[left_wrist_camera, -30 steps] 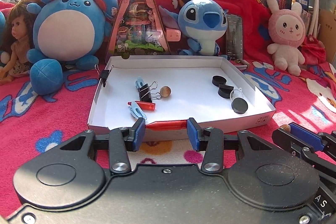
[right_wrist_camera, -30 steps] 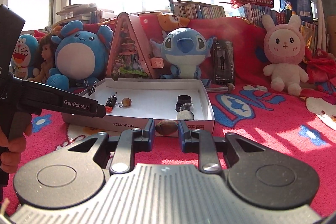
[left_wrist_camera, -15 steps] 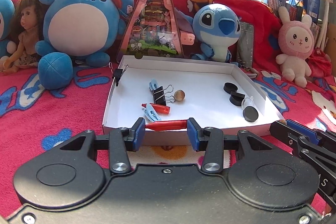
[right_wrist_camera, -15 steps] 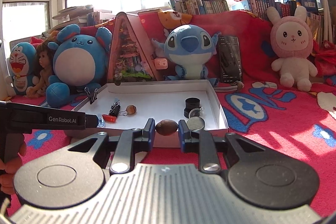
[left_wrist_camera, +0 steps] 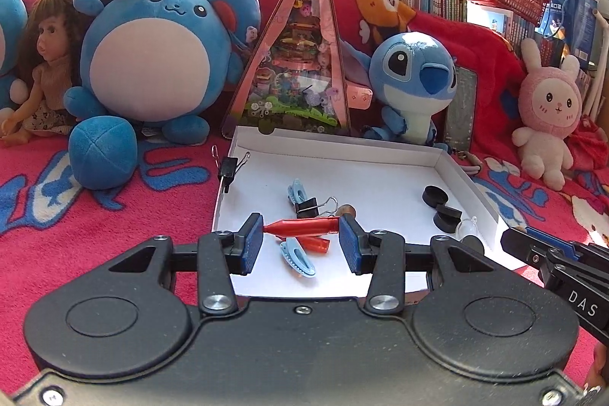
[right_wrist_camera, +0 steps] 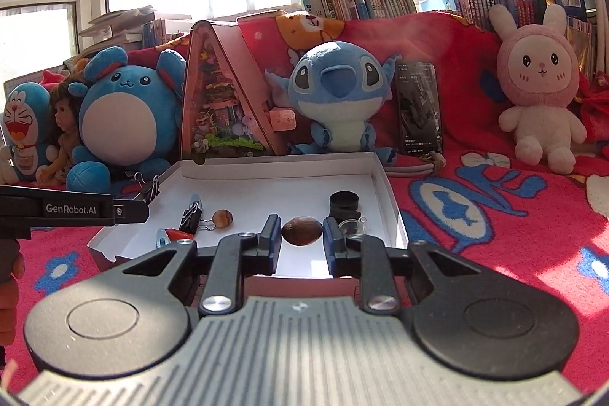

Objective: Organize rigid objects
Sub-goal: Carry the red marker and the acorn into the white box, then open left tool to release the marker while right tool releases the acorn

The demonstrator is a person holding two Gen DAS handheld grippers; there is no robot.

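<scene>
Rigid odds and ends lie in a shallow white cardboard tray (left_wrist_camera: 462, 179) on a red patterned blanket (left_wrist_camera: 114, 185), and both tongs hang over its near edge. The left gripper (left_wrist_camera: 300, 243) clamps a red pointed plastic piece (left_wrist_camera: 302, 226) crosswise between its blue pads, tip toward the left pad. Just past the left pad, a black binder clip (left_wrist_camera: 229, 168) is pinched onto the tray's left wall. Under and just beyond the held piece lie a light-blue clip (left_wrist_camera: 298, 255) and a second red piece (left_wrist_camera: 318, 243); farther on sit another blue clip (left_wrist_camera: 298, 191), a black binder clip with wire handles (left_wrist_camera: 307, 206) and a brown bead (left_wrist_camera: 347, 210) peeking over the right pad. Right of that pad rest two black round caps (left_wrist_camera: 436, 196), one nearer (left_wrist_camera: 448, 214), and a clear round lid (left_wrist_camera: 467, 225).

The right gripper (right_wrist_camera: 302, 243) pinches a brown nut-like ball (right_wrist_camera: 302, 231) between its pads, above the tray floor. Left of it the other tool's arm (right_wrist_camera: 72, 210) reaches in; the black clip (right_wrist_camera: 191, 215) and the bead (right_wrist_camera: 222, 218) lie between. Just beyond its right pad stands a black cap (right_wrist_camera: 343, 201).
</scene>
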